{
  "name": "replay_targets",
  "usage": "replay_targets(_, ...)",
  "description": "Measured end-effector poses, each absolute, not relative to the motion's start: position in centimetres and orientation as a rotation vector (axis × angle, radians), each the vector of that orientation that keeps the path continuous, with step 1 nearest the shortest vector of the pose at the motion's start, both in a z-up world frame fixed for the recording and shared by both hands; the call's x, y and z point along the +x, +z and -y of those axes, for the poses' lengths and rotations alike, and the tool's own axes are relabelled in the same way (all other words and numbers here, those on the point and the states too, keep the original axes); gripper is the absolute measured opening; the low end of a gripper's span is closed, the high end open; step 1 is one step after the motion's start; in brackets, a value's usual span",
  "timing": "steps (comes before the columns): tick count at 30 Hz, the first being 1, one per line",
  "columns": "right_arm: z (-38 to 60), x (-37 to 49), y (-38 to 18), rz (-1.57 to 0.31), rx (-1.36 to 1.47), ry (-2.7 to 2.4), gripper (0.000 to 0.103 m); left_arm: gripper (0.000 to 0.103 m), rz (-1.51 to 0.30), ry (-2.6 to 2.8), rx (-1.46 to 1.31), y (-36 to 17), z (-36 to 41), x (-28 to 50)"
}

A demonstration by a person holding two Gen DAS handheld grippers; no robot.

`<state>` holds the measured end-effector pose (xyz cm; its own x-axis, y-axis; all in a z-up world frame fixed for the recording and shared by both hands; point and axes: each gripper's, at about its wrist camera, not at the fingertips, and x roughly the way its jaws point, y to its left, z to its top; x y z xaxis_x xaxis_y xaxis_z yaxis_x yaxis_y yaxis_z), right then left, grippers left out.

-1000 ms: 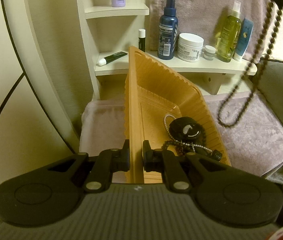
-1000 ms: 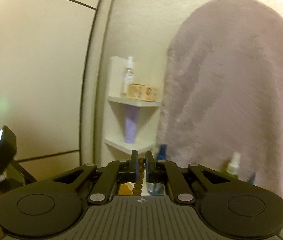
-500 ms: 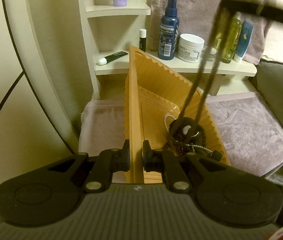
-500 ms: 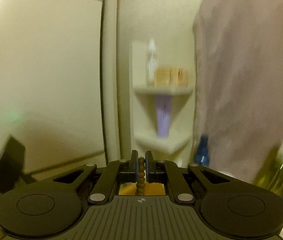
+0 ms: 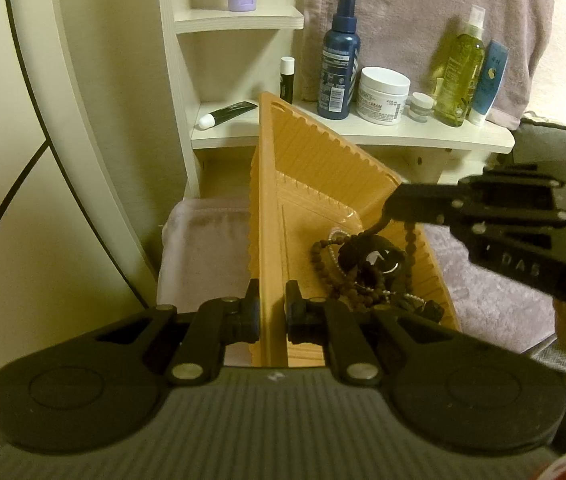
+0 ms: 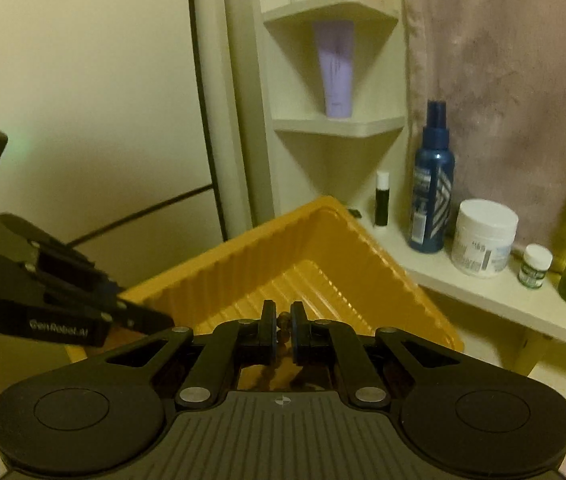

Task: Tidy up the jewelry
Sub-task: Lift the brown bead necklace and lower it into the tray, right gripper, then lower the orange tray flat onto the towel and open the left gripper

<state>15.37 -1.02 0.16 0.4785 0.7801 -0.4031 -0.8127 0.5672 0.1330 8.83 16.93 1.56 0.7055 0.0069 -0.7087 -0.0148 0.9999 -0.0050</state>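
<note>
Because the left gripper [image 5: 271, 304] has its 2 fingers [image 5: 249, 312] clamped on the near rim of the orange ribbed tray [image 5: 271, 200], the tray is held tipped up on edge above the mauve plush cover [image 5: 203, 248], its far corner rising in front of the cream shelf [image 5: 363, 132]. That tilt seems meant to keep the jewelry pooled in the low near-right corner: a brown bead necklace [image 5: 323, 256], a fine strand of small pearls [image 5: 333, 252] and a dark round piece [image 5: 375, 254] lie heaped together there. From the right edge of this view the right gripper [image 5: 389, 206] reaches over the tray's right rim, with the top of the brown bead strand pinched at its tip and the rest draped down into the heap, so the strand looks to be partly lowered but not let go. On the shelf behind stand a blue spray bottle [image 5: 339, 68], a white cream jar [image 5: 383, 94] and a yellow-green bottle [image 5: 459, 68], none involved.

Seen from the right wrist, the right gripper's fingers [image 6: 269, 330] stand nearly closed, with brown beads [image 6: 282, 320] showing in the narrow gap between them, so the hold on the necklace is firm. Beyond them the tray [image 6: 243, 256] opens toward the camera, its far part bare, while the left gripper [image 6: 155, 318] grips the rim at the left corner. Holding the strand high and over the tray probably lets it coil in without snagging the rim.
</note>
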Motion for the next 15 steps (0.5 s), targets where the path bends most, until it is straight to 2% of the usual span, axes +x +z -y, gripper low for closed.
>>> replay_targets(3, 1.0, 15.6, 0.1, -0.453, -0.058, 0.974, 0.008, 0.010, -0.789, 0.011, -0.010, 1.6, -17.0, 8.9)
replay_targets(5, 1.0, 15.8, 0.2, -0.451, -0.046, 0.964, 0.034, 0.010, -0.789, 0.012, -0.012, 1.6, -17.0, 8.8)
replay_targets(6, 1.3, 15.8, 0.4, -0.439, -0.030, 0.962, 0.065, 0.010, -0.789, 0.011, -0.013, 1.6, -17.1, 8.8)
replay_targets(7, 1.7, 15.5, 0.5, -0.413, -0.012, 0.956, 0.074, 0.010, -0.788, 0.011, -0.016, 1.6, -17.1, 8.8)
replay_targets(15, 5.2, 14.7, 1.1, -0.383, 0.052, 0.864, 0.074, 0.010, -0.782, 0.002, -0.073, 1.0, -18.5, 8.6)
